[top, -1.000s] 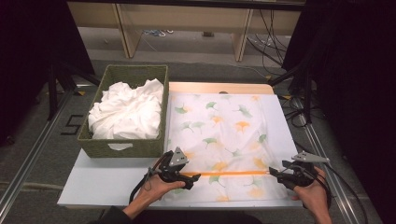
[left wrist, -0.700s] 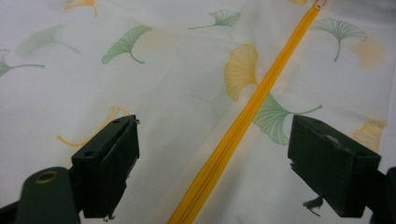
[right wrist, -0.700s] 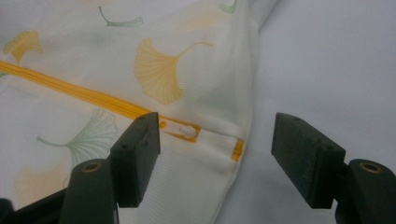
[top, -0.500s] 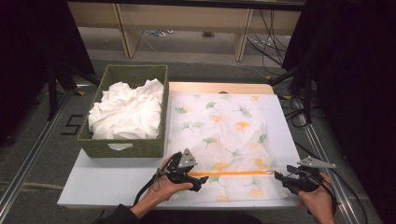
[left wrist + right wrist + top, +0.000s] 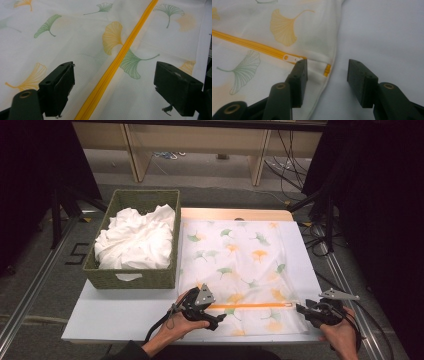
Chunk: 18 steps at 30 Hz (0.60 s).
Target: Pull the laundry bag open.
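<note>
While both grippers sit low at the near edge of the counter [image 5: 125,320], the job looks like unzipping the mesh laundry bag [image 5: 240,265] w/ the ginkgo print, which lies flat just right of the green basket [image 5: 131,277] of white laundry [image 5: 135,242]. Right gripper [image 5: 327,72]: fingers have just been closing, now about half open, straddling the bag's corner edge w/ nothing pinched yet; the zipper pull [image 5: 291,58] sits just off the left finger's tip. Left gripper [image 5: 113,82]: fingers wide apart, holding nothing, the orange zipper [image 5: 120,55] running between them. To do it well, I'd say: left clamps the fabric beside the zip as an anchor, right shifts over to the pull tab, not the hem, then draws along the zip line, low & straight, so the mesh doesn't bunch.
</note>
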Tool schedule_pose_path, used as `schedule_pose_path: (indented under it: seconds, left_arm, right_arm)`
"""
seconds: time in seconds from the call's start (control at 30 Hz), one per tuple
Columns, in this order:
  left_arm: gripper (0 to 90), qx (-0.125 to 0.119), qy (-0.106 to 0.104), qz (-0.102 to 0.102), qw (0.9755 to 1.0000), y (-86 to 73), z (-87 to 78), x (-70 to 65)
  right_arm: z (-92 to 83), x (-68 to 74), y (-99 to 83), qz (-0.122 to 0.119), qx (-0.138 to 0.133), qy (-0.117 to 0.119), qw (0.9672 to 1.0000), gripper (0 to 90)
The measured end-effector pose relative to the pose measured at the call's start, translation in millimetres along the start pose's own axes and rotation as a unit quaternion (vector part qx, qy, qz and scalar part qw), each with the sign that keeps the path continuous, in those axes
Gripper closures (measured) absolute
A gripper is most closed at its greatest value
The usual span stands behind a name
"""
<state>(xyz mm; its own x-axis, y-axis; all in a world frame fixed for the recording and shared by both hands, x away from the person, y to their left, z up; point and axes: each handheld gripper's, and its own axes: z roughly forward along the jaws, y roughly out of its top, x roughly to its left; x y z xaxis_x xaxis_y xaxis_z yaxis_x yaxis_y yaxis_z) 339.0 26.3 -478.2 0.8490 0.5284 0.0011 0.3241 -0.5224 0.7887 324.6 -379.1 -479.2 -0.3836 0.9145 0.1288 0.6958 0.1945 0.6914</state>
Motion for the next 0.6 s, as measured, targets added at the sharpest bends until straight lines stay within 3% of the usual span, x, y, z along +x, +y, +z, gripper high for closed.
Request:
schedule_pose_path:
  seconds: [0.03,0.13,0.2,0.3,0.33,0.4,0.47,0.5,0.53,0.57,0.6]
  left_arm:
    - [16.6,-0.004,-0.005,-0.011,0.9999,-0.6,0.9,-1.6]
    - [16.6,-0.003,-0.004,-0.01,0.9999,0.0,0.3,-2.1]
    - [16.6,-0.002,-0.003,-0.01,0.9999,-0.3,0.2,-1.9]
    - [16.6,-0.007,-0.007,-0.013,0.9999,0.1,1.2,-1.0]
    - [16.6,-0.007,-0.006,-0.009,0.9999,0.5,0.9,-0.7]
    - [16.6,-0.006,-0.006,-0.013,0.9999,-0.1,1.2,-1.8]
    - [16.6,-0.005,-0.006,0.002,1.0,1.5,0.9,-0.8]
    - [16.6,-0.003,-0.008,0.0,1.0,2.2,1.3,-1.0]
    - [16.6,-0.002,-0.007,-0.011,0.9999,2.5,2.1,-2.5]
    - [16.7,-0.006,-0.009,-0.008,0.9999,3.2,2.9,-3.3]
    - [16.7,-0.007,-0.008,-0.008,0.9999,3.3,4.0,-5.1]
  right_arm:
    - [2.2,-0.8,2.8,-0.01,0.006,0.01,0.9999,51.9]
    - [5.3,0.9,4.8,-0.02,0.004,0.011,0.9997,52.1]
    - [7.4,6.7,7.0,-0.05,0.015,-0.007,0.9986,52.6]
    - [9.1,9.6,8.1,-0.062,0.015,-0.019,0.9978,53.7]
    - [12.1,10.8,7.5,-0.059,0.002,-0.016,0.9981,54.7]
    - [11.4,10.6,10.1,-0.07,0.018,-0.003,0.9974,60.3]
    - [12.0,11.7,10.4,-0.068,0.019,-0.006,0.9975,62.9]
    - [13.4,9.9,11.4,-0.078,0.015,-0.003,0.9969,64.5]
    - [10.9,15.3,12.3,-0.038,0.034,-0.003,0.9987,65.9]
    - [14.1,9.4,13.2,-0.077,0.02,0.001,0.9968,67.8]
    - [14.7,11.5,12.7,-0.064,0.014,0.001,0.9979,71.5]
